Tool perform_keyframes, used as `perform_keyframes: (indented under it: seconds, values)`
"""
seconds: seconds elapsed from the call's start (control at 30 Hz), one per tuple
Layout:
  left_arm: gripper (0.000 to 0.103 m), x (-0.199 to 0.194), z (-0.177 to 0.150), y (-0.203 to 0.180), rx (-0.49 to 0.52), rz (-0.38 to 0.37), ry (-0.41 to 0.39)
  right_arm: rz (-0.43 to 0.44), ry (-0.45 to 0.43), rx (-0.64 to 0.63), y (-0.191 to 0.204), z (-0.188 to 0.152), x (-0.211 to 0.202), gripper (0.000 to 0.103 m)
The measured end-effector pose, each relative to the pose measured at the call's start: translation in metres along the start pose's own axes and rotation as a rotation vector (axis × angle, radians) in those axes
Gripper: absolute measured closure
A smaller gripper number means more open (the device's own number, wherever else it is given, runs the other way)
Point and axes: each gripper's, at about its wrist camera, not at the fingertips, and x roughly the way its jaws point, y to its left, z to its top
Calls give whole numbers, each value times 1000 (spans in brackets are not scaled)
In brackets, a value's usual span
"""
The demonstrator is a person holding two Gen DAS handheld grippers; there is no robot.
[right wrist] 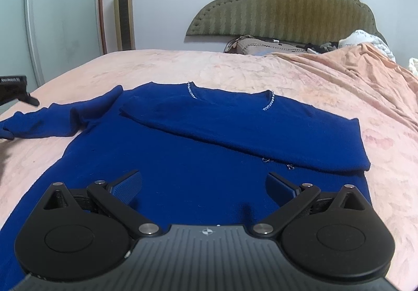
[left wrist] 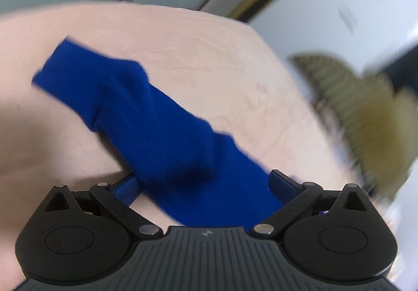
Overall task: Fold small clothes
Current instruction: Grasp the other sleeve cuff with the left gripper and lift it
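right under the right gripper (right wrist: 203, 186) lies the lower body of the blue sweater (right wrist: 183, 160), spread flat on the pink bedspread (right wrist: 339, 97); the fingers stand wide apart with nothing between them, hovering low over the knit. one sleeve (right wrist: 261, 129) is already folded across the chest toward 10 o'clock, while the other sleeve (right wrist: 47, 121) trails out to 9 o'clock, unfolded. the left gripper (left wrist: 203, 186) has that sleeve running between its spread fingers toward 11 o'clock (the view is smeared with motion blur), and the cloth looks draped there rather than pinched, so i read it as released.

judging by the way it sags and creases, the sweater is soft, light and limp, with no stiffness to carry a fold by itself; it should drag a little on the fuzzy bedspread. the beaded neckline (right wrist: 192, 92) at 12 o'clock is the fragile bit, best left alone. a good hold would be the cuff end of the loose sleeve, pinching both layers together.
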Motion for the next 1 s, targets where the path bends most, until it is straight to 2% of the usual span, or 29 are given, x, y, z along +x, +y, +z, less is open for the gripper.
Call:
perform_keyframes:
  seconds: [0.1,0.2,0.3,0.33,0.37,0.4,0.47,0.53,0.63,0.7,0.87,0.93,1.0]
  values:
    - [1,-3,10,26,-194,-80,-58,0,1,10,-2,-2,0,1]
    - [6,-5,17,44,-319,-102,-98,-3,1,16,-4,-3,-1,1]
    - [30,-8,22,53,-375,-66,-130,-2,2,27,-6,-3,-1,1]
    - [47,-7,24,55,-386,-54,-135,0,2,31,-7,-4,-1,1]
    - [56,-5,27,57,-397,-52,-132,2,4,35,-8,-4,0,1]
    - [60,-2,30,59,-406,-58,-125,3,5,41,-8,-4,0,1]
    - [83,5,34,62,-434,-54,-95,11,12,54,-9,-5,2,1]
    - [94,5,37,66,-440,-50,-89,19,17,62,-11,-6,3,1]
    - [97,-5,38,53,-346,26,-158,18,12,57,-12,-5,2,1]
    - [98,-12,37,33,-225,118,-231,16,9,60,-13,-5,1,1]
    - [98,-21,37,-26,52,291,-375,17,13,100,-25,-9,0,1]
    - [98,-18,26,-71,239,306,-411,17,12,124,-32,-12,-1,1]
    - [98,-17,5,-122,453,283,-449,16,12,150,-41,-16,-2,1]
